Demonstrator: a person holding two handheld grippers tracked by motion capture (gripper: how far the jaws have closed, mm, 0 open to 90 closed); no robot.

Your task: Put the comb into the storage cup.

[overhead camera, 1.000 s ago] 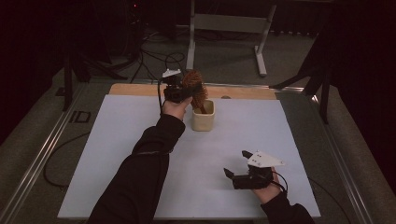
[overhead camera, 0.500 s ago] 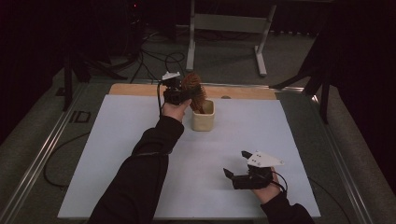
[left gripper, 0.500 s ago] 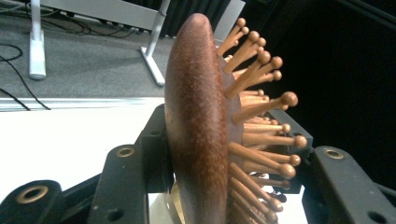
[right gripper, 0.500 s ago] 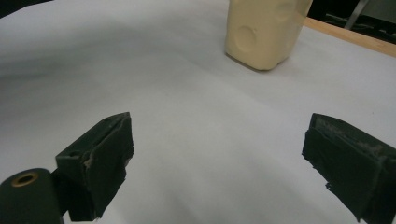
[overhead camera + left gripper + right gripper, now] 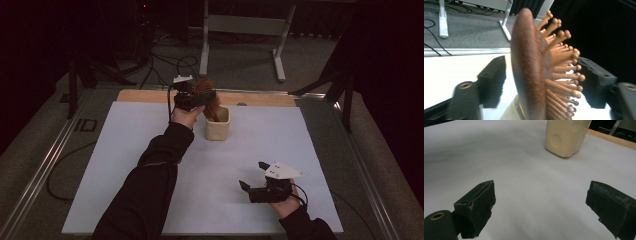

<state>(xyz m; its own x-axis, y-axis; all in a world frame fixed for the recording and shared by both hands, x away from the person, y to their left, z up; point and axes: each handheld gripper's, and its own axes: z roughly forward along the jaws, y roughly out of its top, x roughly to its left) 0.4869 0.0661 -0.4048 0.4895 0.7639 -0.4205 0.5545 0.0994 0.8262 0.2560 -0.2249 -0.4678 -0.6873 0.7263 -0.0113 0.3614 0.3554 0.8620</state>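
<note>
The brush is seen standing handle-down in the cup at the far middle of the desk, its head between the jaws of the left claw, which have just been opening and now stand clear of it. It is judged stiff, light and smooth-backed, so the head's edges are best gripped, not the springy pins. The right claw is held apart over bare desk, nothing in it.

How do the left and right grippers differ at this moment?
The left gripper is raised over the cream cup with the wooden hairbrush between its just-opened jaws; the right gripper sits low over the white table, jaws wide with nothing between them. Both are open.
</note>
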